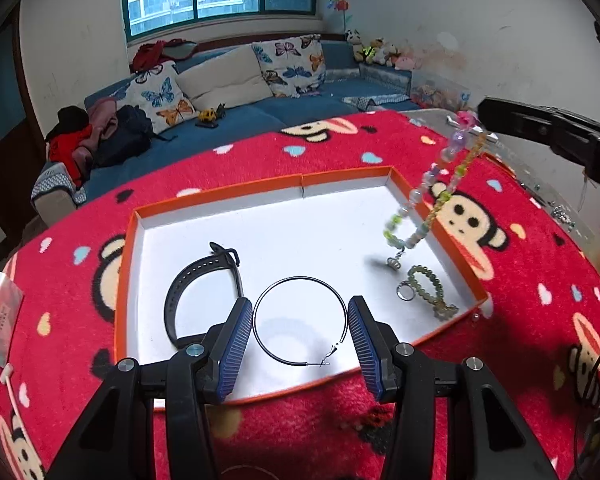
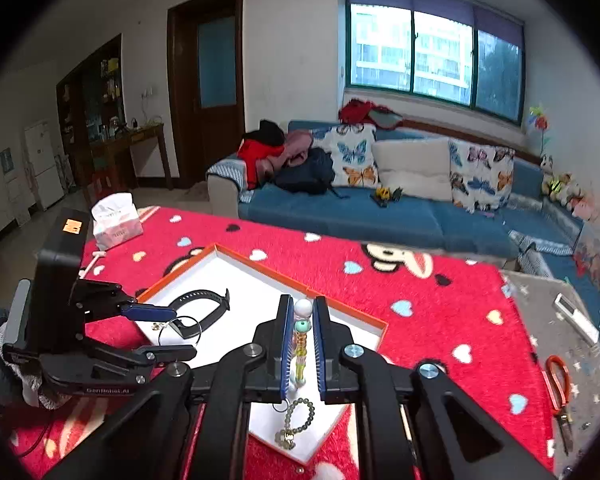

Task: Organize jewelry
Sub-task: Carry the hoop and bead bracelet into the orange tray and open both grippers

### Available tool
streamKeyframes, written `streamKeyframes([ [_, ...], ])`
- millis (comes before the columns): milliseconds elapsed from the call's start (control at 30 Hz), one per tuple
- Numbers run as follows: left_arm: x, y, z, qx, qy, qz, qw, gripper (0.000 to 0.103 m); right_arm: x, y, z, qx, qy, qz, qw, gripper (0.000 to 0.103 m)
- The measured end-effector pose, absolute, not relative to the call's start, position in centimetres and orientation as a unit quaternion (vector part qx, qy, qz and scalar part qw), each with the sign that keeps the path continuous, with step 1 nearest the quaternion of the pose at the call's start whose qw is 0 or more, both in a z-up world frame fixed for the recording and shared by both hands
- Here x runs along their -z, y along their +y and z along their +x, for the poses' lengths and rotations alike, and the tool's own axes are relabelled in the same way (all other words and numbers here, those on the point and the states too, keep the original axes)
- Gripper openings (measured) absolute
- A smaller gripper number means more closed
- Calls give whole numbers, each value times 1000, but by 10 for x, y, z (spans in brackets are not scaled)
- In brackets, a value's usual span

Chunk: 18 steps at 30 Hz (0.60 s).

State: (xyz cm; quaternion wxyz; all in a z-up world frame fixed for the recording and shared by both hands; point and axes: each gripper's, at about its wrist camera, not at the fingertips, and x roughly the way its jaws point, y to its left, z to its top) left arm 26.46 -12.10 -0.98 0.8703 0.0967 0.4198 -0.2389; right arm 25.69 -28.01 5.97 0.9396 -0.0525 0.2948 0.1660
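Observation:
An orange-rimmed white tray (image 1: 216, 196) lies on the red monkey-print cloth. My left gripper (image 1: 300, 308) is shut on a large thin black hoop earring (image 1: 300, 280), which hangs slightly above the tray floor and casts a shadow there. From the right wrist view the left gripper (image 2: 184, 332) and the hoop earring (image 2: 180, 330) are over the tray's left part. My right gripper (image 2: 303, 300) is shut on a colourful bead strand (image 2: 300, 344). The bead strand (image 1: 420, 196) dangles from the right gripper (image 1: 482, 118) over the tray's right side.
In the tray lie a black watch strap (image 1: 188, 280), a green bead bracelet (image 1: 424, 280) and a small ring (image 1: 405, 292). On the table around it are a tissue box (image 2: 116, 220), orange-handled scissors (image 2: 558, 384) and a white remote (image 2: 576, 320). A blue sofa stands behind the table.

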Motion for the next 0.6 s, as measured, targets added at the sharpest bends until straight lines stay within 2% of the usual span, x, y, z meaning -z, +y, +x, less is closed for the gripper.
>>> streamKeyframes([
  [600, 46, -137, 284, 238, 449, 107, 855, 52, 3, -288, 295, -125, 378, -64, 915, 12],
])
